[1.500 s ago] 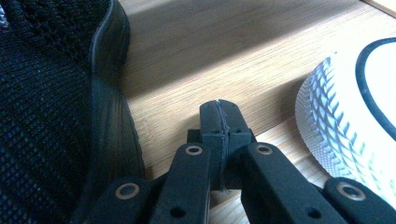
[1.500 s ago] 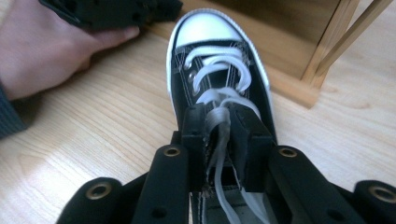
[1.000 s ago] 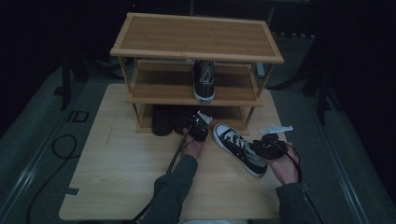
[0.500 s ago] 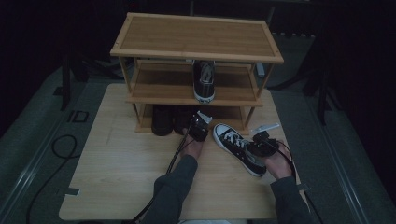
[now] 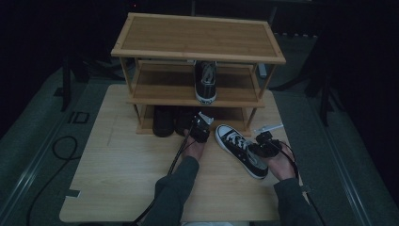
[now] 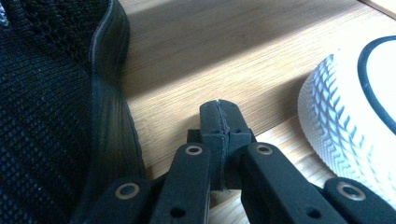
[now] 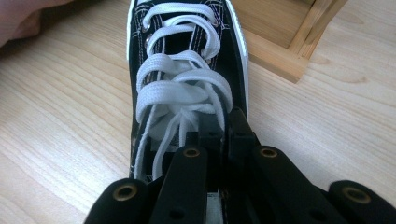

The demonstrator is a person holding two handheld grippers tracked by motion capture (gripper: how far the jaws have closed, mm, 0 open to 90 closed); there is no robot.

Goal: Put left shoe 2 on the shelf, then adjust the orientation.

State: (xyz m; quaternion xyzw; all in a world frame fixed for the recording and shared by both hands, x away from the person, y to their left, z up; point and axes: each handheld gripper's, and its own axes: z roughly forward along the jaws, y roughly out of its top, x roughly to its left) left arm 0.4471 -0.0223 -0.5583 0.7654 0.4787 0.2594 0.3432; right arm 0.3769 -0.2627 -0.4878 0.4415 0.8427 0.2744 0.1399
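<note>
- Where the wooden table (image 5: 117, 188) met the foot of the bamboo shoe rack (image 5: 197, 37), a black canvas high-top sneaker (image 5: 241, 149) lay on the tabletop, its white rubber toe cap pointing toward the rack and its heel toward the person.
- Its white flat laces (image 7: 180, 88) crossed through metal eyelets over a black tongue, and a white sole band ran round the upper.
- The right gripper (image 5: 263, 147) sat at the sneaker's ankle opening; in the right gripper view its jaws stood nearly together on the collar edge beside the loose lace ends, pinching the sneaker.
- The left gripper (image 5: 200, 133) rested low on the table just left of the sneaker's toe, its jaws pressed fully together with nothing between them.
- In the left gripper view a black mesh shoe (image 6: 56, 107) rose at the left and the sneaker's ribbed white toe bumper (image 6: 345, 135) at the right.
- A matching sneaker (image 5: 205, 81) stood on the rack's middle shelf, toe outward.
- Two dark shoes (image 5: 170, 120) sat on the bottom shelf.
</note>
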